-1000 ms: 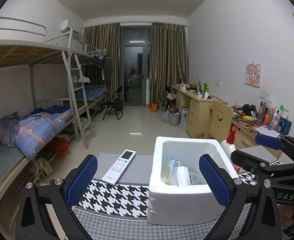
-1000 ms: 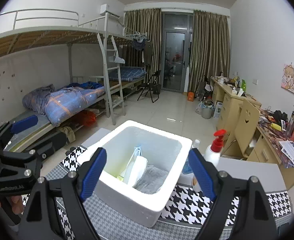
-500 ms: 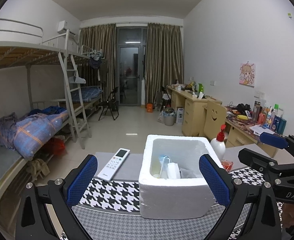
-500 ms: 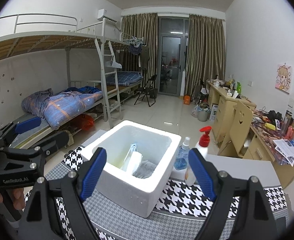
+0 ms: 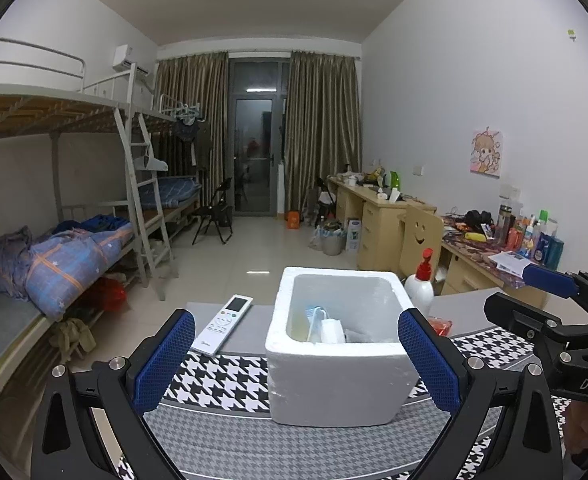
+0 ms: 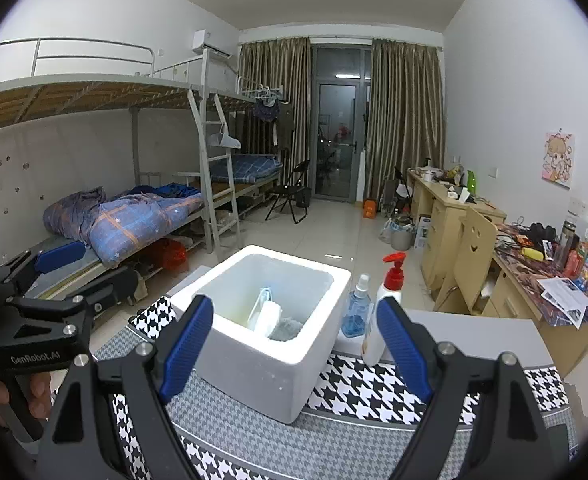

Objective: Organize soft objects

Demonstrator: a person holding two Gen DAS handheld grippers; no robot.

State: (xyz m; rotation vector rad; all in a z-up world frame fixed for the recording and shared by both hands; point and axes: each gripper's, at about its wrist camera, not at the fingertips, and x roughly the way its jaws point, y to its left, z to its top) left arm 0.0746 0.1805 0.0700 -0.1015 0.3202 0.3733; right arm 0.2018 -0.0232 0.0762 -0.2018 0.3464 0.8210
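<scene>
we see foam box (image 5: 336,380): white, matt, grainy skin. table cover (image 5: 229,384): woven cloth, houndstooth print, matt. remote (image 5: 222,323): smooth white plastic. pump bottle (image 6: 382,312): glossy plastic, red head. spray bottle (image 6: 356,312): clear blue plastic. our left gripper (image 5: 294,360) and right gripper (image 6: 294,350): matt black frames, metal screws, 2 blue ribbed pads each. floor tiles (image 6: 326,236): glossy.

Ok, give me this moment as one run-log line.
left gripper: open, empty | right gripper: open, empty | white foam box: on houndstooth mat, holds soft items | phase: both short of box
</scene>
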